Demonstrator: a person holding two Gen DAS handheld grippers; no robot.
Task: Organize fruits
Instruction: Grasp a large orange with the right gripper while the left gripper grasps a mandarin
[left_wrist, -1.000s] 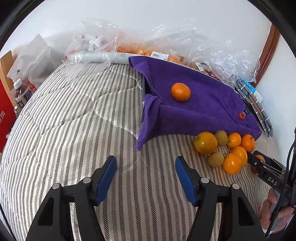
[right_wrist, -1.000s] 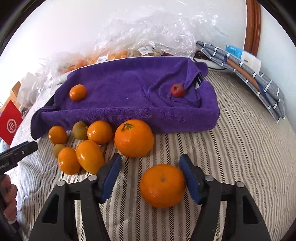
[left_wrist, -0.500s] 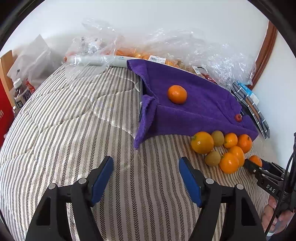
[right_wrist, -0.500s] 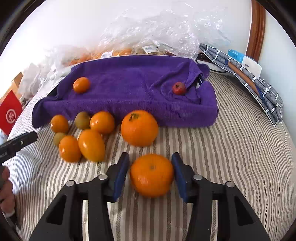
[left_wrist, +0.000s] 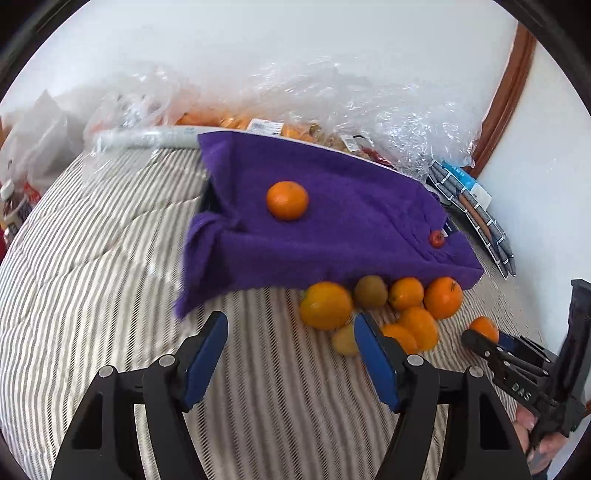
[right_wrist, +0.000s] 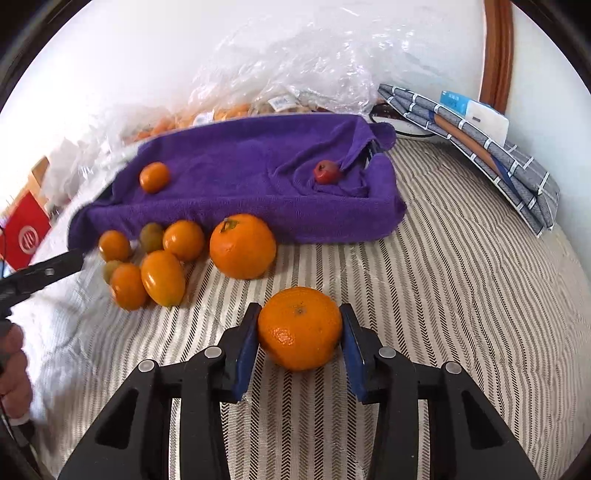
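Note:
My right gripper (right_wrist: 300, 334) is shut on a mandarin (right_wrist: 300, 328) just above the striped bed cover; it shows small at the right in the left wrist view (left_wrist: 484, 328). A purple towel (right_wrist: 251, 177) covers a tray and bears a small orange (right_wrist: 154, 177) and a small red fruit (right_wrist: 326, 172). A large orange (right_wrist: 242, 245) and a pile of several oranges and kiwis (right_wrist: 155, 266) lie in front of the towel. My left gripper (left_wrist: 290, 345) is open and empty, left of that pile (left_wrist: 369, 306).
Clear plastic bags with fruit (right_wrist: 280, 74) lie against the wall behind the towel. Folded grey checked cloths (right_wrist: 491, 155) sit at the right. A red box (right_wrist: 26, 236) and a bottle (left_wrist: 14, 206) stand at the left edge of the bed.
My right gripper closed on the mandarin, which was between open jaws a second ago. My left gripper moved right, toward the fruit pile.

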